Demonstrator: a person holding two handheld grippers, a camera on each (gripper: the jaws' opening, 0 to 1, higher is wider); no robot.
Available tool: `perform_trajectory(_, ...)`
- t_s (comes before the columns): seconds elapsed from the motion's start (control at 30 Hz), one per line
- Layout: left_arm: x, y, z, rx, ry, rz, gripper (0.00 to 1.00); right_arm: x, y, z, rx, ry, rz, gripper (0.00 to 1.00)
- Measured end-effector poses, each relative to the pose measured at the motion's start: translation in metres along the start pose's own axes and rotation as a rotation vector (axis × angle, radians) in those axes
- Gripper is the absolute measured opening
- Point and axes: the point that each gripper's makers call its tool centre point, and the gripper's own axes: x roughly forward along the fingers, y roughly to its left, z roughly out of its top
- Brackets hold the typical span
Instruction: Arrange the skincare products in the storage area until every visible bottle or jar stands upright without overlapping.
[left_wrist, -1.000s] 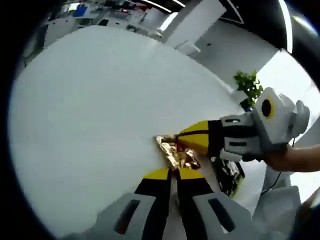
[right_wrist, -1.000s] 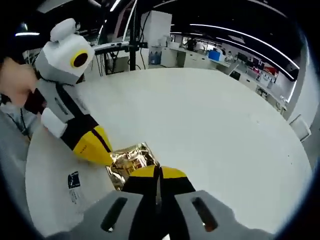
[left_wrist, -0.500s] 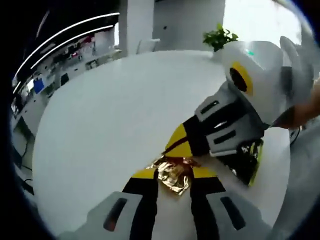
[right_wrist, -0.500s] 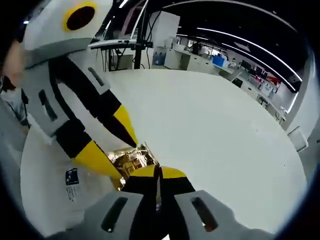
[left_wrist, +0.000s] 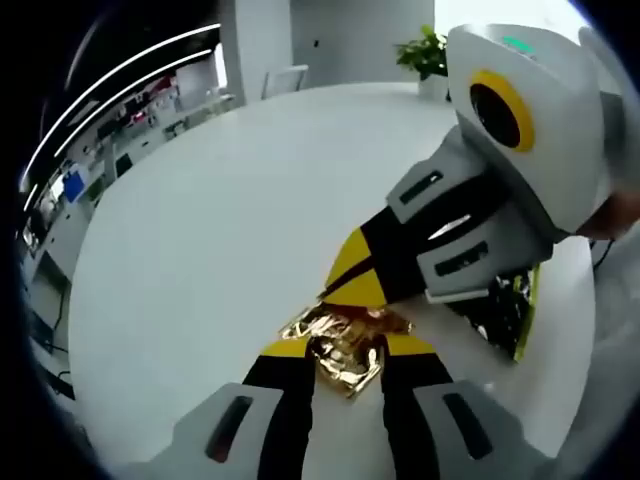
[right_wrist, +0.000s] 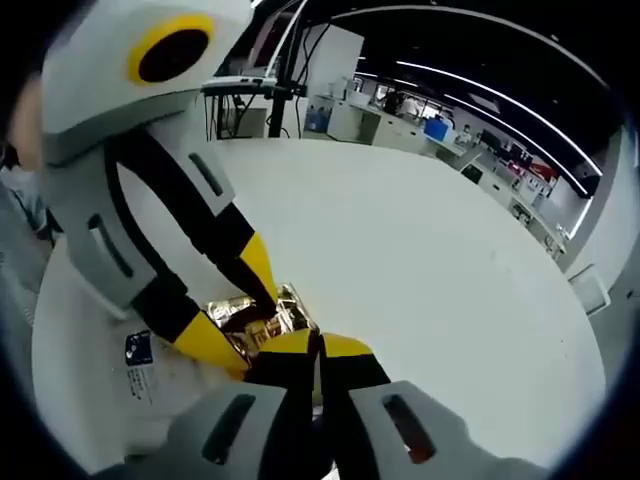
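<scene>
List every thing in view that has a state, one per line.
gold foil packet: crumpled, lying on the white table, between both grippers' tips.
left gripper: jaws apart, straddling the packet.
right gripper: jaws closed together at the packet's edge.
potted plant: upright, beyond the table's far edge.

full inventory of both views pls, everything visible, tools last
gold foil packet: 1, shiny gold, crumpled, on the white table between the two tools; seen in both views
white table: 1, white, large rounded top under everything
dark packet: 1, black with a yellow-green edge, on the table behind the right tool, partly hidden
label: 1, white with a dark blue patch, at the table's near left in the right gripper view
potted plant: 1, green, beyond the table's far edge
office desks and equipment: several, blurred, in the background
left tool: 1, yellow and black tips, jaws apart around the gold foil packet
right tool: 1, yellow and black tips, jaws closed at the packet's edge
</scene>
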Motion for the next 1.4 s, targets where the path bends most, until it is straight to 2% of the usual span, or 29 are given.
perform_trajectory(0.17, 0.000, 0.000, 0.000, 0.012, 0.011, -0.011, 0.23, 0.001, -0.001, 0.001, -0.031, 0.010, 0.002, 0.04)
perform_trajectory(0.23, -0.001, 0.000, 0.000, 0.012, 0.013, -0.012, 0.22, -0.002, -0.007, 0.004, -0.017, -0.006, -0.022, 0.11)
perform_trajectory(0.33, -0.002, 0.000, 0.000, 0.012, 0.014, -0.012, 0.22, -0.008, -0.007, 0.007, -0.001, -0.015, -0.019, 0.19)
perform_trajectory(0.4, -0.002, 0.000, 0.000, 0.011, 0.015, -0.012, 0.22, -0.011, -0.008, 0.006, -0.023, -0.003, -0.028, 0.22)
perform_trajectory(0.6, -0.003, -0.001, 0.000, 0.016, 0.023, -0.008, 0.22, -0.026, -0.013, 0.007, -0.006, 0.001, -0.051, 0.32)
perform_trajectory(0.87, -0.005, 0.001, 0.002, 0.039, 0.030, 0.010, 0.27, -0.048, -0.017, 0.011, 0.012, -0.006, -0.075, 0.36)
perform_trajectory(0.93, -0.008, 0.001, 0.005, 0.044, 0.018, 0.015, 0.27, -0.052, -0.016, 0.012, 0.025, -0.011, -0.072, 0.40)
perform_trajectory(1.17, -0.022, -0.001, 0.012, 0.038, 0.000, 0.022, 0.31, -0.064, -0.010, 0.015, 0.031, -0.015, -0.072, 0.42)
perform_trajectory(1.3, -0.032, -0.004, 0.009, 0.044, 0.002, 0.027, 0.35, -0.069, -0.001, 0.022, 0.070, -0.049, -0.039, 0.52)
perform_trajectory(1.4, -0.039, -0.008, 0.005, 0.048, 0.009, 0.031, 0.38, -0.074, 0.006, 0.024, 0.068, -0.055, -0.027, 0.56)
